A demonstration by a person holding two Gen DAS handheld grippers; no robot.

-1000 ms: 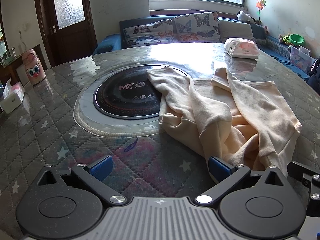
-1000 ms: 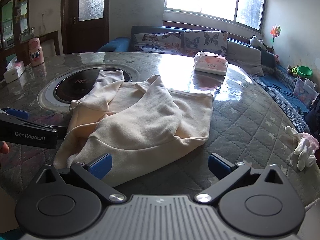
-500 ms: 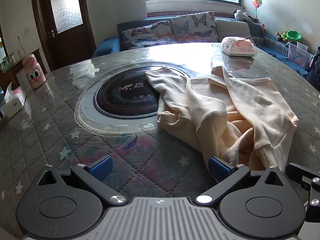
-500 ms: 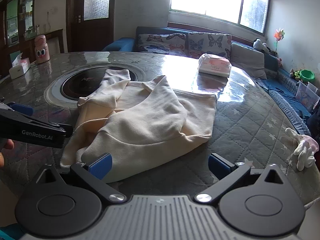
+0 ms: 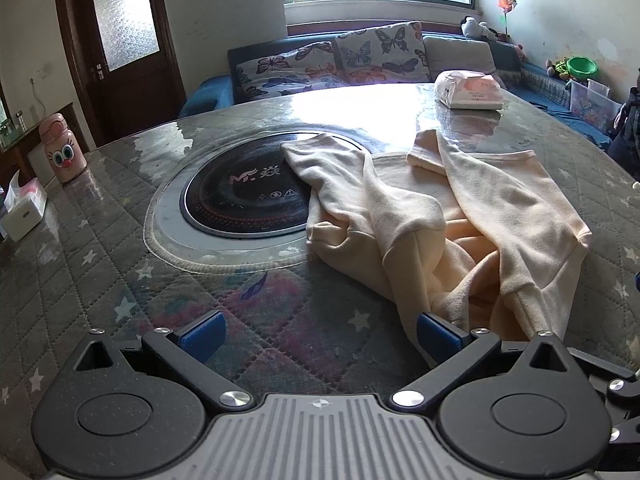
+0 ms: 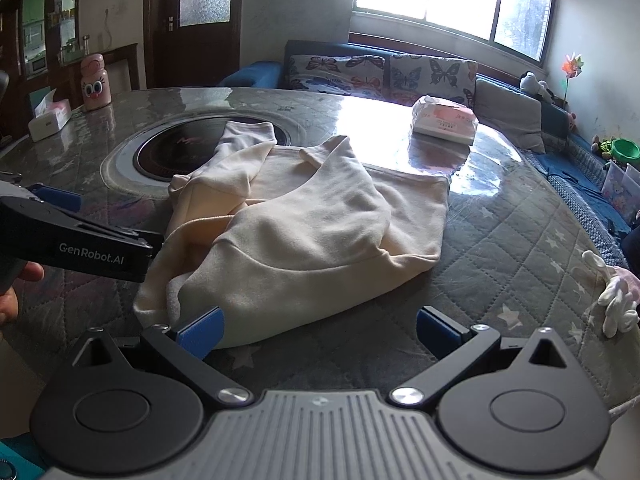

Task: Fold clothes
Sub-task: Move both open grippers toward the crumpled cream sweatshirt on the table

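Observation:
A cream sweatshirt (image 5: 472, 216) lies crumpled on the round quilted table, both sleeves thrown over its body; in the right wrist view the sweatshirt (image 6: 312, 232) fills the table's middle. My left gripper (image 5: 318, 334) hovers open just short of the garment's near hem, its right pad by the cloth edge, nothing held. My right gripper (image 6: 318, 330) is open too, low at the near hem, left pad close to the fabric. The left gripper's black body (image 6: 72, 236) shows at the left edge of the right wrist view, with a hand behind it.
A round black hotplate (image 5: 248, 196) is set into the table (image 5: 120, 280), one sleeve lying over its rim. A tissue pack (image 5: 468, 90) sits at the far side, a pink bottle (image 5: 62, 154) and white box (image 5: 24, 208) at left. A white glove (image 6: 616, 304) lies at right.
Both grippers have edged forward and lower toward the sweatshirt's near hem. Both stay open. The garment has not moved.

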